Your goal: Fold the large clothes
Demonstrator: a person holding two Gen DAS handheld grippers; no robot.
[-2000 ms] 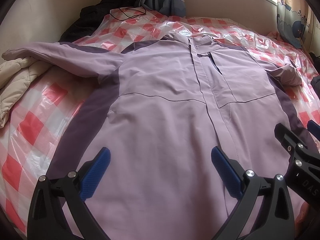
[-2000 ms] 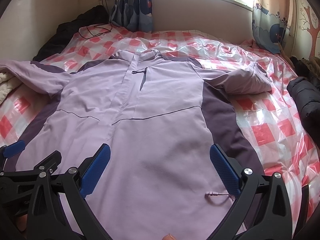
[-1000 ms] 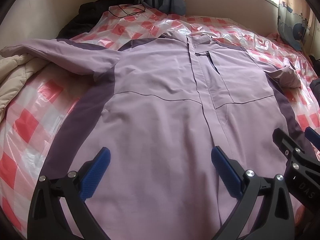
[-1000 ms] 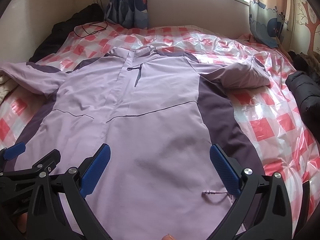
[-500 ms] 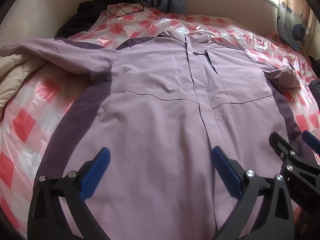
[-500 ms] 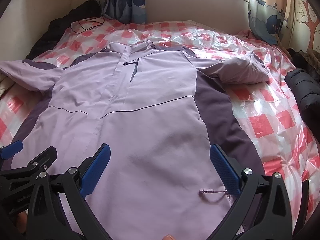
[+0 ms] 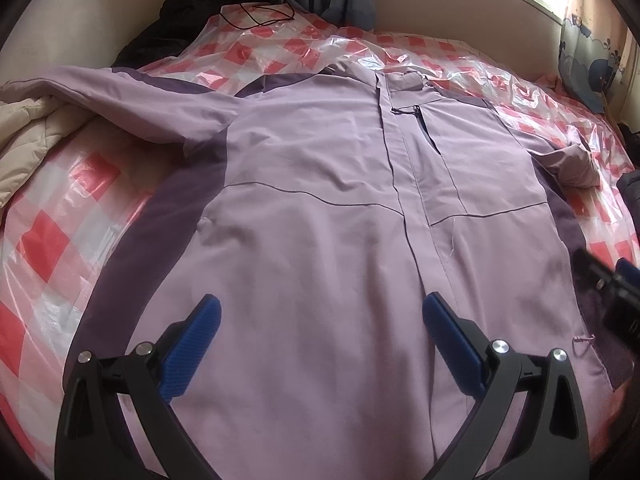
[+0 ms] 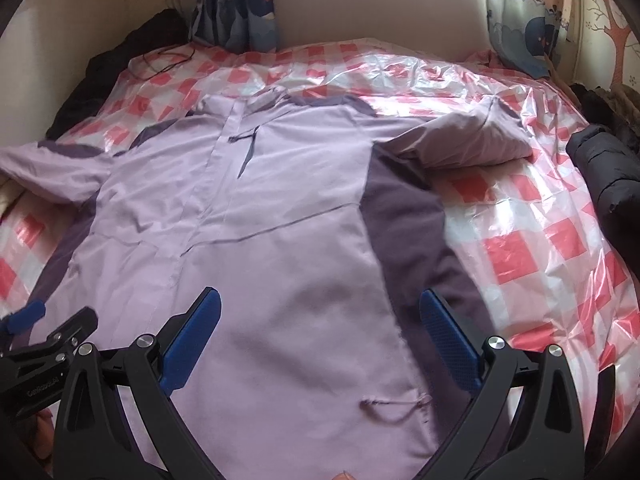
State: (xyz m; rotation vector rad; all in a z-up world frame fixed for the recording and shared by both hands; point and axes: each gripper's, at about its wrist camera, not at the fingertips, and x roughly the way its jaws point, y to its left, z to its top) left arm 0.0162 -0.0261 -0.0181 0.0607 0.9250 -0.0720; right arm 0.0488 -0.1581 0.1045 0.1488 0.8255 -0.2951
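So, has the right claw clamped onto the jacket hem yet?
No: the right claw is open, its blue fingers spread wide above the lilac jacket, with no fabric between them.

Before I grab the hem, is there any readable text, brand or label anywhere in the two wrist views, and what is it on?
White lettering on the left gripper body, seen at the right wrist view's lower left edge: too small and blurred to read.
Right gripper at the left wrist view's edge: motion-blurred, no lettering legible.
Purple jacket: no label or logo visible.
Checked plastic sheet: no text.
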